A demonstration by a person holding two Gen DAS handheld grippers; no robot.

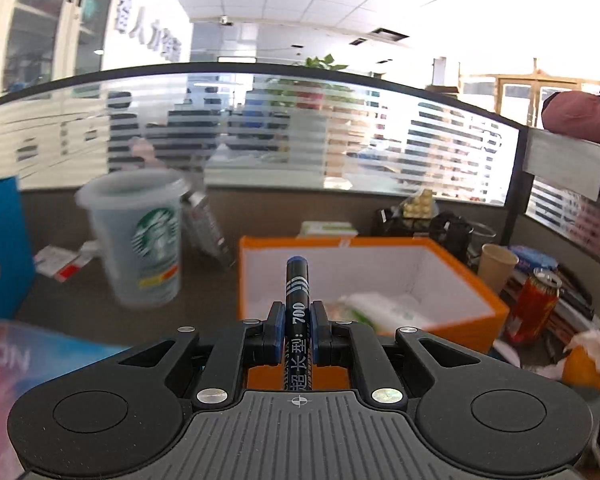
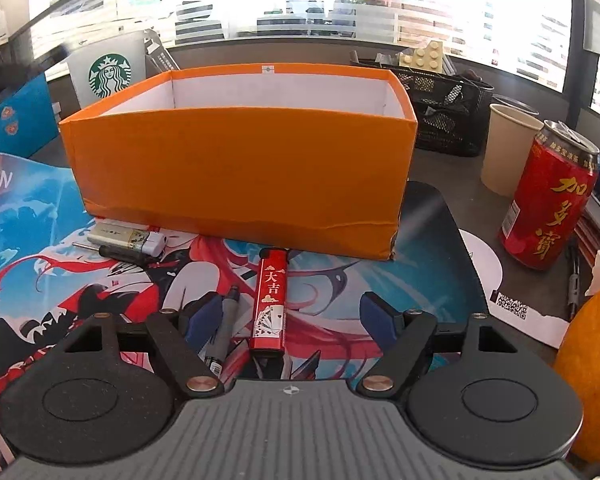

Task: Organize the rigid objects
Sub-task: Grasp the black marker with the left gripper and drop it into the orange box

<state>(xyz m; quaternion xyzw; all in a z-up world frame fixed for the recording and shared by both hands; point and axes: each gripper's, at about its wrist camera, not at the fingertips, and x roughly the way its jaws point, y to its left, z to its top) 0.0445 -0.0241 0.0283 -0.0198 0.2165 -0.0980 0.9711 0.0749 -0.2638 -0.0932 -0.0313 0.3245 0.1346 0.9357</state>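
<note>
My left gripper (image 1: 297, 314) is shut on a black marker with a blue cap (image 1: 297, 292) and holds it above the near edge of the orange box (image 1: 472, 280), tip pointing over the box. White packets lie inside the box. In the right wrist view the orange box (image 2: 236, 168) stands on the printed desk mat. My right gripper (image 2: 296, 312) is open, low over the mat, with a red lighter (image 2: 269, 300) between its fingers and a grey pen (image 2: 226, 324) by the left finger. A white lighter (image 2: 126, 238) and a small screwdriver (image 2: 116, 251) lie left of it.
A Starbucks cup (image 2: 106, 72) stands behind the box at left, a black mesh organiser (image 2: 444, 112) at right. A paper cup (image 2: 508, 148), a red can (image 2: 548, 196) and an orange object (image 2: 596, 368) are to the right. A blue bag (image 2: 16, 116) is at left.
</note>
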